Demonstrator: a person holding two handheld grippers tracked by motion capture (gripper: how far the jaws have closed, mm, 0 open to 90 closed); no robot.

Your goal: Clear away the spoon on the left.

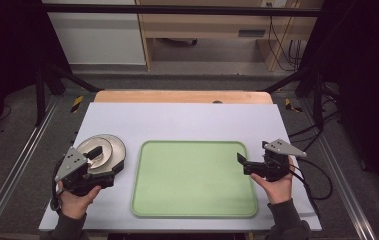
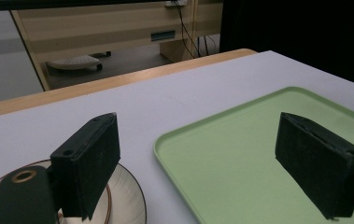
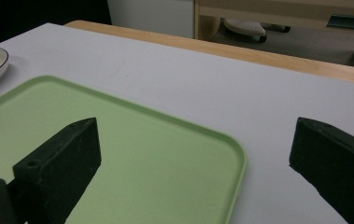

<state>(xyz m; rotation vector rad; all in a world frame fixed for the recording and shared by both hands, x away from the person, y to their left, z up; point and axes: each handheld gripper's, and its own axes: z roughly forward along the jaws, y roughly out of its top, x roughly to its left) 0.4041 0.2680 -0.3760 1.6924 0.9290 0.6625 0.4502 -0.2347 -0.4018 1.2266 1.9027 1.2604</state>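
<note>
Matt green tray [image 1: 194, 177], perhaps plastic; glossy plate [image 1: 108, 148]

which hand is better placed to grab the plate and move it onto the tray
Left. The left gripper hovers open right over the plate, one jaw above its rim. The right gripper, also open, sits at the far right edge of the green tray, well away.

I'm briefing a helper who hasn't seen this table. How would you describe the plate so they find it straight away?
Start at the green tray in the middle of the pale mat. Look just past the tray's left edge, where the left gripper hovers with jaws open. The plate lies under it: round, cream-white with a thin dark rim line, the only round thing on the mat.
</note>
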